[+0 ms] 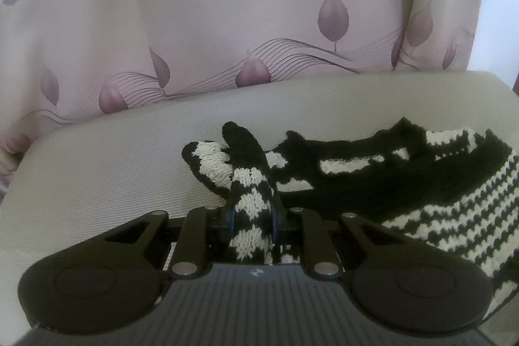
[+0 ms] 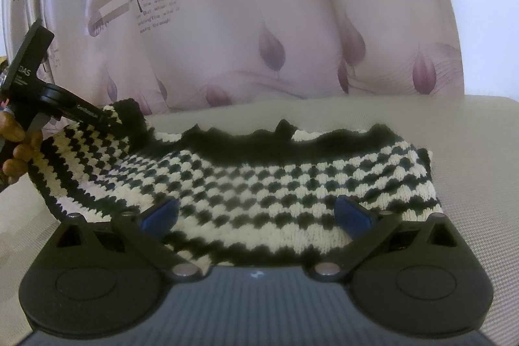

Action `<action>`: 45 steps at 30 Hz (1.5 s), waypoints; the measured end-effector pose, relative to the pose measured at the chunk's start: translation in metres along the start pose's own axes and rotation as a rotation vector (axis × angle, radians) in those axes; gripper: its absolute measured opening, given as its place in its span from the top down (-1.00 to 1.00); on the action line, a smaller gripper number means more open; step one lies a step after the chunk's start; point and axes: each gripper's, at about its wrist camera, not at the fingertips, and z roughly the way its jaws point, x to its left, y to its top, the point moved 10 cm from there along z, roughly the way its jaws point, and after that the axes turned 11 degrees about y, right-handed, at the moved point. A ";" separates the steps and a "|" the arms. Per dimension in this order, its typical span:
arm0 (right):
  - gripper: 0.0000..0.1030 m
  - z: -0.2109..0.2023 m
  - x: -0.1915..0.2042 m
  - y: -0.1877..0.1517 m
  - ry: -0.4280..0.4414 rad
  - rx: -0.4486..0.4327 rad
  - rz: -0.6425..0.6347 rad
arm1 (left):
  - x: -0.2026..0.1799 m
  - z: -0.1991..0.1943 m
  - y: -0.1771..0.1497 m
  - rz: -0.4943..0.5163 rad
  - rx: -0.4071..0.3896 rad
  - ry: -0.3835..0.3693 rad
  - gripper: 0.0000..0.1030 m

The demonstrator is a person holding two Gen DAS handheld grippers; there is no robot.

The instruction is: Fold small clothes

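Note:
A small black-and-white knitted garment [image 2: 285, 184] lies spread on a beige cushion [image 2: 470, 151]. In the left wrist view my left gripper [image 1: 252, 221] is shut on a bunched corner of this knitted garment [image 1: 405, 184], with a tuft of knit sticking up past the blue pads. In the right wrist view that same left gripper [image 2: 110, 122] lifts the garment's left end off the cushion, a person's hand [image 2: 19, 145] holding it. My right gripper [image 2: 256, 213] stands open just over the garment's near edge, its blue pads [image 2: 162, 213] wide apart and pressing on nothing.
A pink curtain [image 2: 259, 21] with purple leaf prints and lettering hangs right behind the beige cushion [image 1: 113, 167]. The cushion's right edge shows in both views.

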 end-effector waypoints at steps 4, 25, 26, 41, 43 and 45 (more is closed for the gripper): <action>-1.00 -0.002 0.000 0.000 0.012 -0.007 0.013 | -0.005 -0.004 0.004 -0.109 0.047 -0.069 0.66; -1.00 -0.014 -0.016 0.010 0.186 -0.059 0.265 | -0.102 -0.035 -0.006 -0.662 0.220 -0.749 0.78; -1.00 -0.017 -0.016 0.013 0.252 -0.084 0.343 | -0.102 -0.035 -0.008 -0.673 0.201 -0.755 0.78; -1.00 0.029 0.026 0.050 0.484 -0.074 0.577 | 0.017 -0.102 0.003 -0.565 -0.240 -0.584 -0.30; -1.00 0.039 0.029 0.053 0.488 -0.050 0.608 | 0.023 -0.083 -0.014 -0.540 -0.189 -0.564 -0.28; -1.00 0.051 0.029 0.051 0.484 -0.025 0.643 | 0.016 -0.065 -0.033 -0.526 -0.122 -0.588 -0.19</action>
